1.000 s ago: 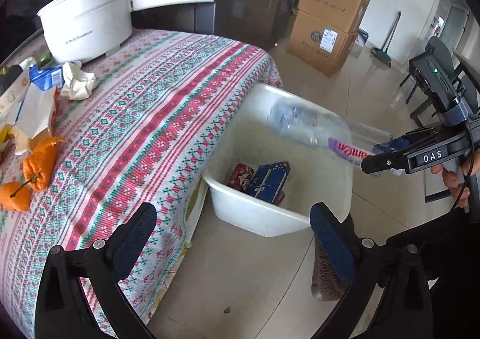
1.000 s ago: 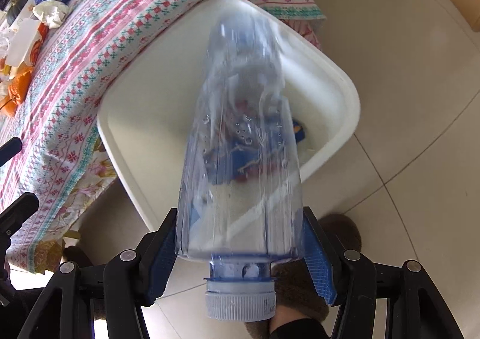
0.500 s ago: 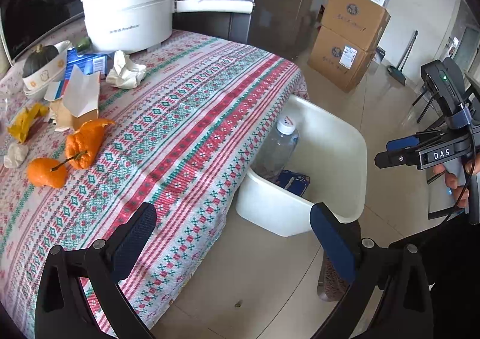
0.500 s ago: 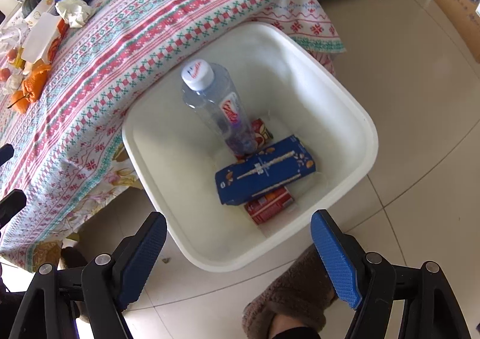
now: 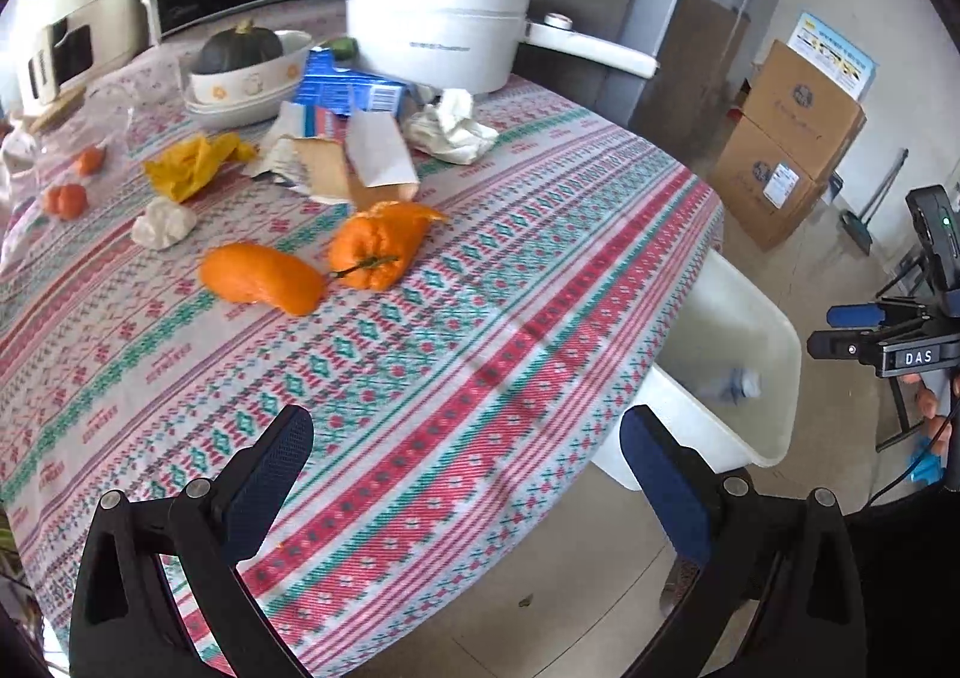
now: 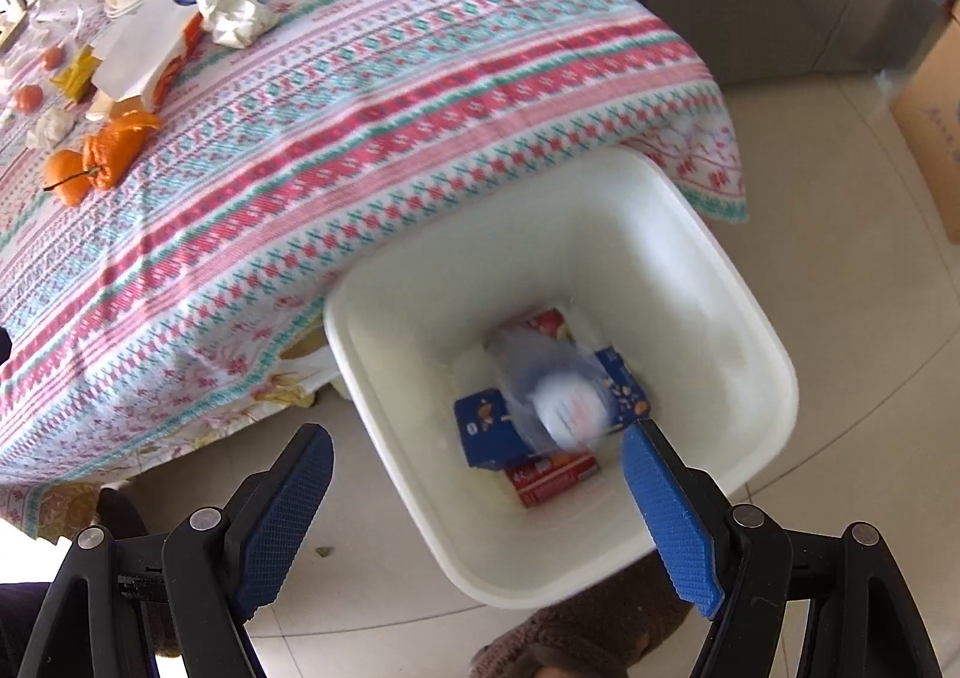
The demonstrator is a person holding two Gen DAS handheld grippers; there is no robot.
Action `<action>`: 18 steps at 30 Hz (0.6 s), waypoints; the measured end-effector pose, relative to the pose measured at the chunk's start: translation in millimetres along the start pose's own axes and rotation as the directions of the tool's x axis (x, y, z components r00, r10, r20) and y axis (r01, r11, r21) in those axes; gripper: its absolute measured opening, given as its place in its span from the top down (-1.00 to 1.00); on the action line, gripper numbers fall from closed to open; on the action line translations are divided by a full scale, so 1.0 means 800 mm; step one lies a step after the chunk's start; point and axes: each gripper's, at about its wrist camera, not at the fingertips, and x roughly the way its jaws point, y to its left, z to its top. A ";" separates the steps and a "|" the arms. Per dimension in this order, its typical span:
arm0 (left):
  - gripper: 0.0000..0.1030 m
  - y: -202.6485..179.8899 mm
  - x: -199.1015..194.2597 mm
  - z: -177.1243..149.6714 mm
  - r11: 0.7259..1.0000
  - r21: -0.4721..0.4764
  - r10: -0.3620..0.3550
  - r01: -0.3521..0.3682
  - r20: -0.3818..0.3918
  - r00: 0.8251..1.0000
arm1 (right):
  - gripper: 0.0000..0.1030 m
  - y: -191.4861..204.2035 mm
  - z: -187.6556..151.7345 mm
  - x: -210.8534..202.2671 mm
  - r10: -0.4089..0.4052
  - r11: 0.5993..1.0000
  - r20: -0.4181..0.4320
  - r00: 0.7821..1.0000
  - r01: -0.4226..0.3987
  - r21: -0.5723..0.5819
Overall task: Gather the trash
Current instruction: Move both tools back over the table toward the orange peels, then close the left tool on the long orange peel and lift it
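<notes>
A white bin (image 6: 750, 318) stands on the floor beside the table; the clear plastic bottle (image 6: 552, 390) lies blurred inside it on a blue carton (image 6: 480, 426) and a red packet (image 6: 552, 477). My right gripper (image 6: 474, 489) hangs open and empty above the bin's near rim. My left gripper (image 5: 462, 468) is open and empty over the patterned tablecloth (image 5: 420, 354). On the table lie orange peels (image 5: 366, 249), a second peel (image 5: 264, 279), a yellow wrapper (image 5: 192, 165), crumpled tissues (image 5: 453, 129), torn paper (image 5: 360, 162) and a blue carton (image 5: 348, 90). The bin (image 5: 762, 354) shows at right.
A white pot (image 5: 444, 24), a bowl holding a dark squash (image 5: 240, 60) and small tangerines (image 5: 66, 198) stand at the table's back. Cardboard boxes (image 5: 792, 138) sit on the tiled floor (image 6: 840, 150). A slippered foot (image 6: 588, 642) is beside the bin.
My right gripper opened and let the bottle fall into the bin, then rose. My left gripper swung from the bin toward the table, bringing the peels and paper into view.
</notes>
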 end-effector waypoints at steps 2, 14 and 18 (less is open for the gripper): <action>-1.00 0.023 -0.001 0.001 0.998 -0.051 0.029 -0.029 0.001 1.000 | -0.61 0.013 0.009 -0.001 0.006 1.000 0.005 1.000 -0.006 -0.012; -0.99 0.116 0.038 0.048 0.951 -0.276 0.139 -0.140 -0.021 0.990 | -0.62 0.085 0.074 0.012 0.017 0.999 0.042 0.999 -0.015 -0.042; -0.83 0.132 0.055 0.070 0.930 -0.327 0.173 -0.169 -0.017 0.985 | -0.62 0.097 0.089 0.024 0.032 0.999 0.025 0.999 -0.031 -0.036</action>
